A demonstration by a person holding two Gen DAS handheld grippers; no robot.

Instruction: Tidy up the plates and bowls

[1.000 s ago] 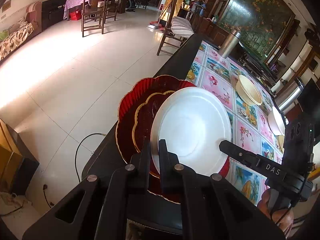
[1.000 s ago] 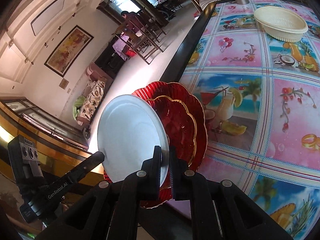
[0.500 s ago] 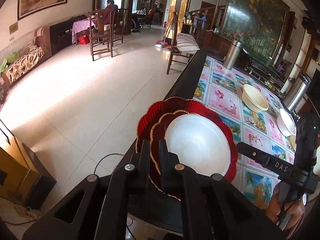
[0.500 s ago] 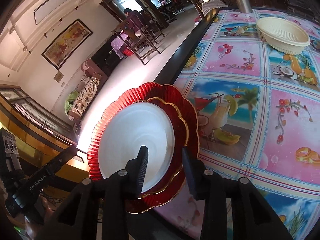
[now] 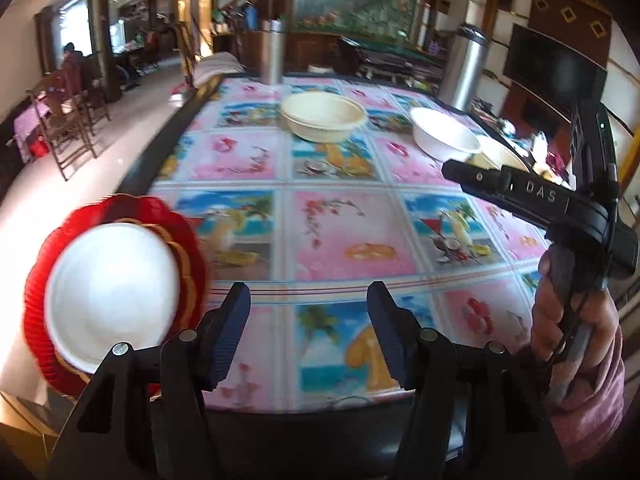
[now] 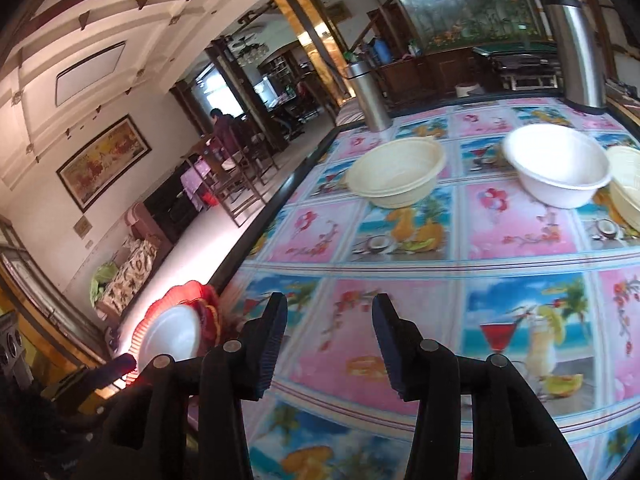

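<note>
A white plate (image 5: 108,296) lies on a stack of red scalloped plates (image 5: 48,236) at the table's near left corner; the white plate also shows in the right wrist view (image 6: 172,336). My left gripper (image 5: 308,328) is open and empty, to the right of the stack. My right gripper (image 6: 330,344) is open and empty over the tablecloth; it shows in the left wrist view (image 5: 520,192). A cream bowl (image 5: 324,116) and a white bowl (image 5: 444,138) stand at the far side. In the right wrist view the cream bowl (image 6: 396,176), the white bowl (image 6: 556,168) and another cream bowl (image 6: 626,184) stand ahead.
The table carries a pink and blue fruit-print cloth (image 5: 340,236) with a dark edge (image 5: 168,140) on the left. Two steel flasks (image 6: 368,96) (image 6: 576,48) stand at the far end. Chairs (image 5: 68,128) and open floor lie to the left.
Both grippers let go of the white plate, which now lies flat on the red stack. Both have opened wide and swung right, toward the bowls.
</note>
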